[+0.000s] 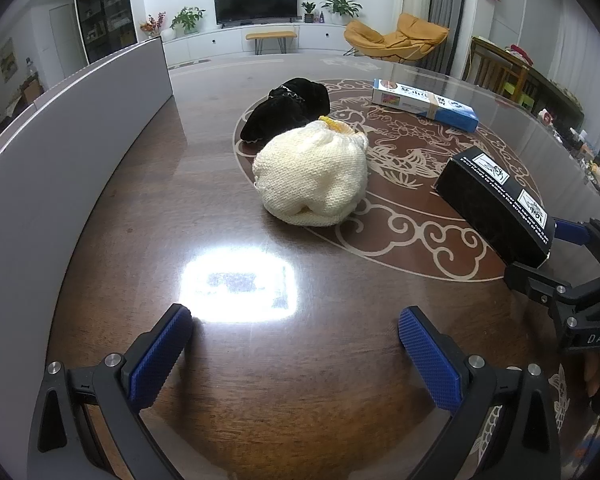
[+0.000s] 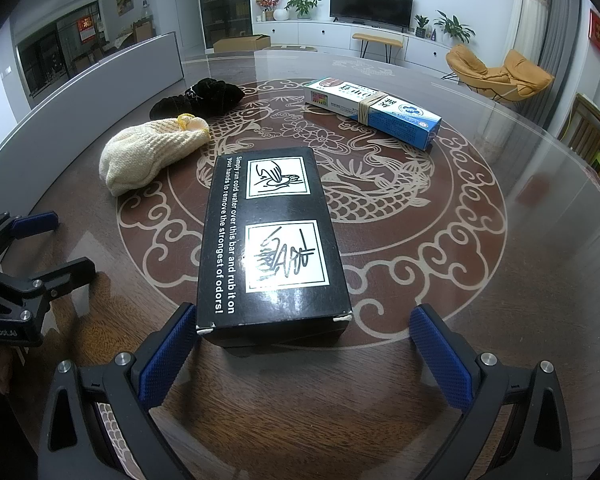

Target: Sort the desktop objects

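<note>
- The black box [image 2: 272, 240] is set lengthwise on the counter [image 2: 500, 320], its near end between the jaws of the right gripper [image 2: 306, 344]; the jaws are held wide apart, the left pad seemingly at the box's near corner and the right pad clear of it, so nothing is clamped.
- That alignment is judged to suit a grasp across the narrow width of the box.
- The left gripper [image 1: 296, 344] is held low over bare counter at the near left, its jaws spread with nothing between them, presumably kept out of the way.
- The cream knitted pouch [image 1: 312, 176] is seen just in front of the black velvet cloth [image 1: 288, 108]; the two appear to touch, soft things grouped at the far left.
- The blue-and-white carton [image 2: 374, 110], bound with a rubber band, is laid at the far right, well apart from the soft items.
- A grey panel [image 1: 72, 128] is stood along the counter's left edge.
</note>
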A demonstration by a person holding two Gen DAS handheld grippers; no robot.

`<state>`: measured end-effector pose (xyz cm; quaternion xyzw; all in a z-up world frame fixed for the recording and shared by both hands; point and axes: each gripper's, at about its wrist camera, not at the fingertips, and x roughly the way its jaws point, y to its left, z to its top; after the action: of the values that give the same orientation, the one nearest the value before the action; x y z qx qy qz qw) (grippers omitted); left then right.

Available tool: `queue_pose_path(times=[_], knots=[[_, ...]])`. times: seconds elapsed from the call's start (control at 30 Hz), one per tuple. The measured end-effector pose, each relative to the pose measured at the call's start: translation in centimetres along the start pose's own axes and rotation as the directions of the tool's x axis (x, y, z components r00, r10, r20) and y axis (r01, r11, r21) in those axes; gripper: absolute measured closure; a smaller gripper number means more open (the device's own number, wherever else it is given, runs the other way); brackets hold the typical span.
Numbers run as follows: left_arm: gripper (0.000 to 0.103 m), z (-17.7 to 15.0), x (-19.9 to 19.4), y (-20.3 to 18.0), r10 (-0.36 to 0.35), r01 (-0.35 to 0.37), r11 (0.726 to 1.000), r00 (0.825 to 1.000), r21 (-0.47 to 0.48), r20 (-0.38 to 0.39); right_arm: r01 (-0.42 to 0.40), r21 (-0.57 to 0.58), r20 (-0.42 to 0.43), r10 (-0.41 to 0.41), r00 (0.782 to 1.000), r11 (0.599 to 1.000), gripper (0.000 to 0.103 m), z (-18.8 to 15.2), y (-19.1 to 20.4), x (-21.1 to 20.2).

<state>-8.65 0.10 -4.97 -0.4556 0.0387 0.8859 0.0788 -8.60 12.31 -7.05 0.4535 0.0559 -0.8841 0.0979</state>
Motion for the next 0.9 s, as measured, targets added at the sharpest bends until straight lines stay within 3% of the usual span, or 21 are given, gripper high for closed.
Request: queue_pose_path(times=[0.13, 0.3, 0.37, 0.47, 0.6, 0.63, 0.67, 0.7, 0.77, 0.83, 0.9], knots=[[0.000, -0.3, -0.4, 0.2, -0.022, 0.022, 1.000, 1.000, -0.017, 0.016, 0.000, 0.000, 0.000, 0.000, 1.000, 1.000, 0.000, 0.0, 0.0, 0.0], [0.000, -0.1, -0.3, -0.6, 0.029, -0.029, 0.999, 1.000, 0.026, 0.000, 0.000, 0.000, 0.000, 0.000, 1.000, 1.000, 0.000, 0.0, 0.0, 0.0], [0.000, 1.4, -0.1, -0.6, 0.062, -0.062, 0.997, 0.998, 0.048, 0.009, 0.000, 0.000, 0.000, 0.000, 1.000, 1.000, 0.000, 0.0, 0.0, 0.0], [0.000, 4.6, 0.4, -0.9, 0.048, -0.054, 0.994, 0.997, 0.096, 0.058, 0.001, 0.000, 0.000, -0.001, 1.000, 1.000, 0.000, 0.0, -0.1, -0.1], [0.000, 8.0, 4.5, -2.6, 0.068, -0.056, 0.984, 0.996, 0.171, -0.064, 0.001, 0.001, 0.000, -0.001, 1.000, 1.000, 0.000, 0.0, 0.0, 0.0], [0.000, 8.4, 5.2, -2.9, 0.036, -0.022, 0.983, 0.997, 0.184, -0.071, 0.001, 0.001, 0.000, -0.001, 1.000, 1.000, 0.000, 0.0, 0.0, 0.0], [0.008, 8.4, 5.3, -3.0, -0.007, 0.019, 0.983, 0.998, 0.180, -0.066, 0.001, 0.001, 0.000, -0.001, 1.000, 1.000, 0.000, 0.0, 0.0, 0.0], [0.026, 8.4, 5.3, -2.8, -0.049, 0.059, 0.985, 0.996, 0.162, -0.069, 0.001, 0.000, 0.000, -0.001, 1.000, 1.000, 0.000, 0.0, 0.0, 0.0], [0.054, 8.2, 4.5, -2.3, -0.061, 0.066, 0.992, 0.997, 0.109, -0.046, -0.013, -0.016, -0.036, 0.012, 0.999, 1.000, 0.000, 0.4, -0.2, 0.2], [0.056, 7.1, 3.6, -2.2, -0.048, 0.052, 0.994, 0.998, 0.098, -0.050, -0.093, -0.016, -0.113, 0.091, 0.989, 0.996, 0.000, 1.7, -0.6, 0.4], [0.056, 5.8, 2.6, -2.2, -0.040, 0.044, 0.995, 0.998, 0.094, -0.052, -0.139, 0.042, -0.106, 0.142, 0.984, 0.989, 0.001, 3.3, -1.2, 0.4]])
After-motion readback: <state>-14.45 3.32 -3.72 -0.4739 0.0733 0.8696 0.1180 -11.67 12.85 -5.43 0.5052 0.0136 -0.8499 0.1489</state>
